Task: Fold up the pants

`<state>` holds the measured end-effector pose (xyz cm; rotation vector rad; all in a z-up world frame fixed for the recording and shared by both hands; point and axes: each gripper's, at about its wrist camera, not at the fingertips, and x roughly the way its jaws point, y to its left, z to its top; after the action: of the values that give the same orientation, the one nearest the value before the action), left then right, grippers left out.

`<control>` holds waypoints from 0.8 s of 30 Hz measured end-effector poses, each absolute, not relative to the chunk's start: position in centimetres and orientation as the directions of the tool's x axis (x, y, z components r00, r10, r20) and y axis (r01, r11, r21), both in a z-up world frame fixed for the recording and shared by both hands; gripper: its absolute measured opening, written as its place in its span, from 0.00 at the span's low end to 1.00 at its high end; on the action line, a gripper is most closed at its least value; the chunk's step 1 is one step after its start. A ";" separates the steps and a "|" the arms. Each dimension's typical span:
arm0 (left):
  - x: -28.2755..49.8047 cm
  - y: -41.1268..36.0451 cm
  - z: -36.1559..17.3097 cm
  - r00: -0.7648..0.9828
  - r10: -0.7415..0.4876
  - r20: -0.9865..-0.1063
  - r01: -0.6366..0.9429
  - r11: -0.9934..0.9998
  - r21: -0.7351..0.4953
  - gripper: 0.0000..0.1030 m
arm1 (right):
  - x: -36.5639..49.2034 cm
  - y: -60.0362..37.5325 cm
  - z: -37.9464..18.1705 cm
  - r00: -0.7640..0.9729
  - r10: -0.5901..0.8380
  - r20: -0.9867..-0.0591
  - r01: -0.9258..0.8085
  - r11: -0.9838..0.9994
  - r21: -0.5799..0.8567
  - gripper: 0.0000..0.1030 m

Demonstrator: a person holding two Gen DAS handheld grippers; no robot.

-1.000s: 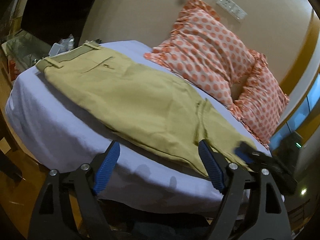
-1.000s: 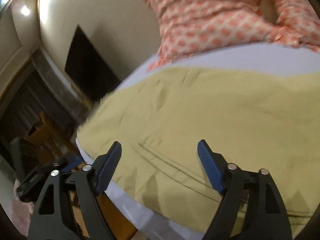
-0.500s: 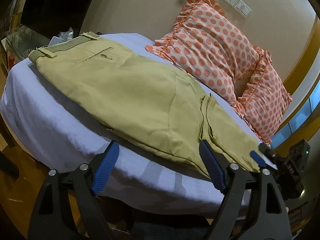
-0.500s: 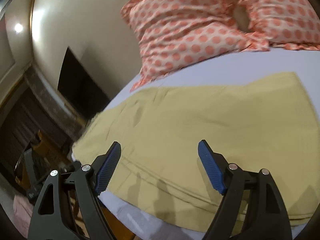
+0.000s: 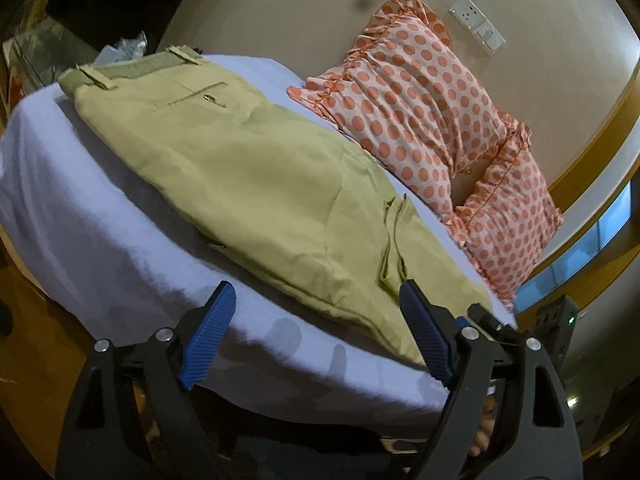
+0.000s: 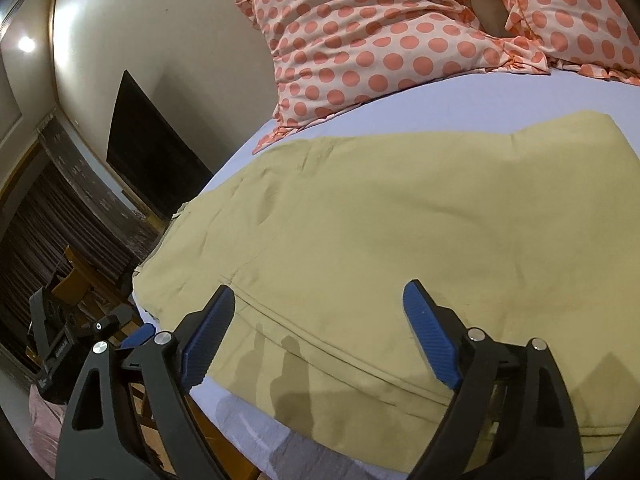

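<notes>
Pants (image 5: 256, 184) seen laid lengthwise on bed (image 5: 80, 216), legs stacked. Left gripper (image 5: 316, 336) and right gripper (image 6: 320, 332) held spread, empty. Next judged: hem at 3 o'clock pinched, carried toward waistband at 10.

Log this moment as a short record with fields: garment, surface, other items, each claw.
garment: khaki pants, lying flat along the bed, legs stacked, waistband at the far end in the left wrist view
surface: bed with white sheet
other items: two polka-dot pillows against the wall, beside the pants
left claw: open, holding nothing, at the near bed edge
right claw: open, holding nothing, over the pants' near edge
</notes>
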<state>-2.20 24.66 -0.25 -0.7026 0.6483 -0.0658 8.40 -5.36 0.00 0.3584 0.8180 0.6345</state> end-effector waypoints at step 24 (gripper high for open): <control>2.6 33.8 -0.9 0.831 -0.189 -0.524 -0.349 0.557 -0.754 0.38 | 8.3 -5.4 -0.2 0.525 0.660 -0.537 -0.403 0.749 0.526 0.87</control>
<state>2.62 33.84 -0.87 -0.9923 0.6081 0.1012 8.29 -5.37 -0.20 0.3595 0.7897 0.6525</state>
